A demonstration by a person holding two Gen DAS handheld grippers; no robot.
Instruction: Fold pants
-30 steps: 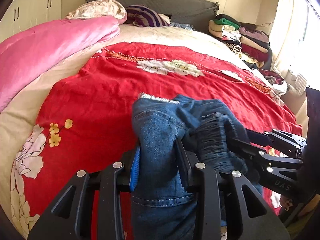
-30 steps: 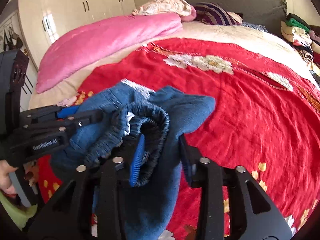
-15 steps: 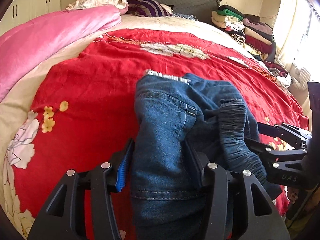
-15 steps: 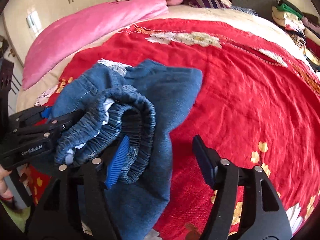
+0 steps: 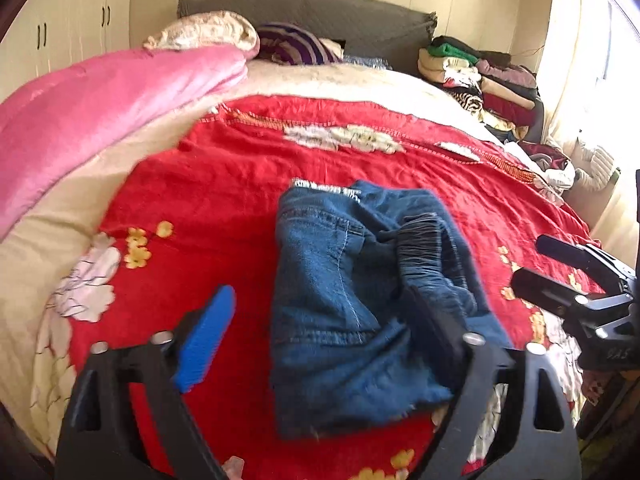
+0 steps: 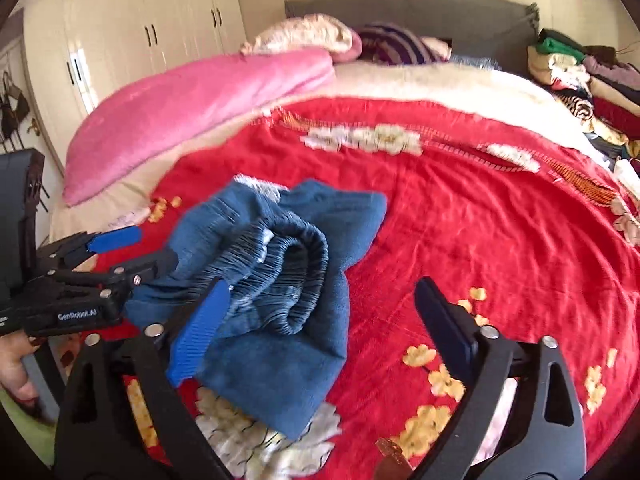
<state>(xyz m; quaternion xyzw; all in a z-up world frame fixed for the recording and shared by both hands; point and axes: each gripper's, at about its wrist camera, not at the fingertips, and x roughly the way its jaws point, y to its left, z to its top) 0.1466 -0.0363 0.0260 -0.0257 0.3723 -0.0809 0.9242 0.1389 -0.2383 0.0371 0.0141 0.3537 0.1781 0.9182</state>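
The blue denim pants lie in a folded bundle on the red flowered bedspread, the gathered elastic waistband on top at their right. My left gripper is open, its jaws wide on either side of the bundle's near end, holding nothing. In the right wrist view the pants lie left of centre with the waistband rolled up. My right gripper is open, with its blue pad beside the waistband and the other finger over bare bedspread. Each gripper shows in the other's view, the right and the left.
A pink quilt lies along the bed's left side. Pillows and a grey headboard are at the far end. A pile of folded clothes sits at the far right. White wardrobes stand at the left.
Both grippers have opened and let go of the pants, which now rest on the bedspread. Both grippers have drawn back a little.
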